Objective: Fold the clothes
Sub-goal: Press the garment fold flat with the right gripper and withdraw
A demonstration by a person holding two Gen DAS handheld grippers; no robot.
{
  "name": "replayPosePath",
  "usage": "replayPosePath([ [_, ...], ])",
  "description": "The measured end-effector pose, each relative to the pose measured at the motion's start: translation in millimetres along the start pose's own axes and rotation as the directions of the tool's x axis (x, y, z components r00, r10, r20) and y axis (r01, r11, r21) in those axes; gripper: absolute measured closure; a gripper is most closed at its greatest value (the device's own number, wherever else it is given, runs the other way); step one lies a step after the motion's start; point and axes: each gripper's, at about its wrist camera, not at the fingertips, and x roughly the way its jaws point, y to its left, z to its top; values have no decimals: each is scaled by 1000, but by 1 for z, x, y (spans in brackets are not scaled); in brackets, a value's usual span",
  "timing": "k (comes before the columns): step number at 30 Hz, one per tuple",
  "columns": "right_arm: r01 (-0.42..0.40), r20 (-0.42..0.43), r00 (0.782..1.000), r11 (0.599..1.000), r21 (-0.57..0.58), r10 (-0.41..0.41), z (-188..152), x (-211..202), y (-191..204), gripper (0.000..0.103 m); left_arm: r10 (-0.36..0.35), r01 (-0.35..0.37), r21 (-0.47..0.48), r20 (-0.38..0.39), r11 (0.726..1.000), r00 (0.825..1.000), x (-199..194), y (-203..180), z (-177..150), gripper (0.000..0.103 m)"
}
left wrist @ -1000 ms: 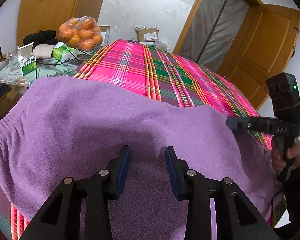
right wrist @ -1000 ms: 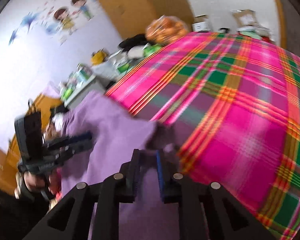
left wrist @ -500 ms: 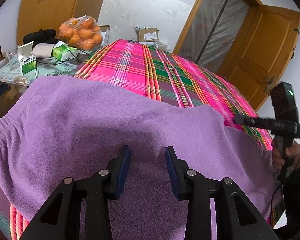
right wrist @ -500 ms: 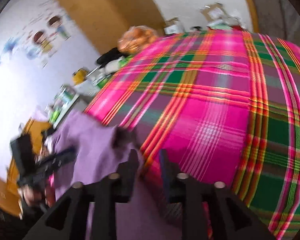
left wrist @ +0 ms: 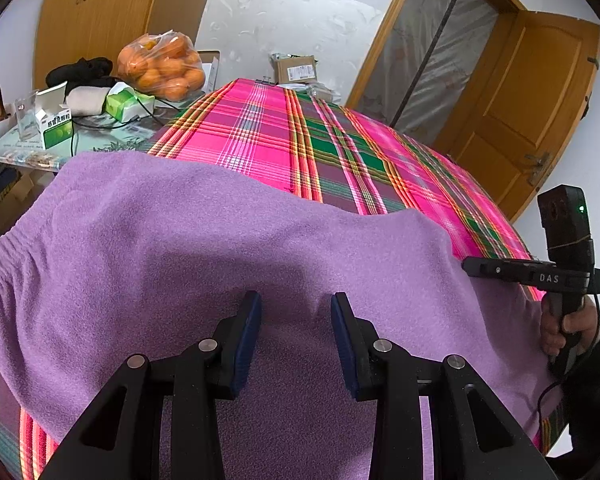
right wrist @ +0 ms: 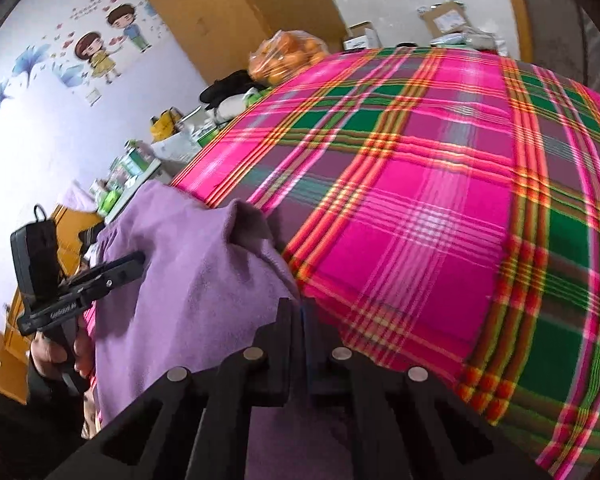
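A purple fleece garment lies spread over the near end of a table covered in pink and green plaid cloth. Its elastic waistband hangs at the left. My left gripper stands open low over the garment's middle, with fabric showing between its blue pads. In the right wrist view, my right gripper is shut on the garment's right edge, below a raised fold. Each gripper also shows in the other's view: the right gripper and the left gripper, both held in hands.
A side table at the far left holds a bag of oranges, small boxes and dark clothing. Cardboard parcels sit past the table's far end. A wooden door stands open on the right.
The right gripper let go of the purple fabric, opened, shifted along the garment's edge and shut on it again. The left gripper and the cloth under it stayed still.
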Motion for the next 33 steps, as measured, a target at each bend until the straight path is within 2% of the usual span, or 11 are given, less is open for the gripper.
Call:
replayPosePath([
  [2,42,27,999,999,20,-42,-1,-15,-5,96,-4,4,-4,1,1000,1000,0,0,0,66],
  [7,-10,108,994,1000,-23,12,-23,-56,19,93,-2,2,-2,0,1000,1000,0,0,0,66],
  [11,51,53,997,998,33,-52,-48,-41,24,93,11,-11,9,-1,1000,1000,0,-2,0,66],
  [14,51,69,996,989,142,-61,-74,-56,-5,102,23,-23,16,7,1000,1000,-4,-1,-2,66],
  [17,177,106,973,960,217,-203,-105,-98,-32,102,94,-97,70,41,993,995,-15,1,-10,66],
  [20,216,131,955,926,309,-267,-134,-133,-59,103,187,-190,35,72,981,980,-30,23,-12,66],
  [25,361,169,871,835,415,-460,-178,-192,-90,100,287,-271,-163,83,949,954,-66,83,-11,66],
  [28,405,221,821,809,426,-526,-183,-214,-81,94,325,-302,-181,112,936,939,-85,89,-4,66],
  [30,451,338,749,812,371,-570,-182,-233,-53,94,326,-303,-161,141,939,935,-92,81,5,65],
  [32,494,475,663,815,303,-578,-184,-249,-23,90,308,-288,-134,168,948,936,-95,72,13,64],
  [33,513,552,616,818,261,-562,-187,-255,-7,76,294,-277,-118,179,954,939,-94,66,18,62],
])
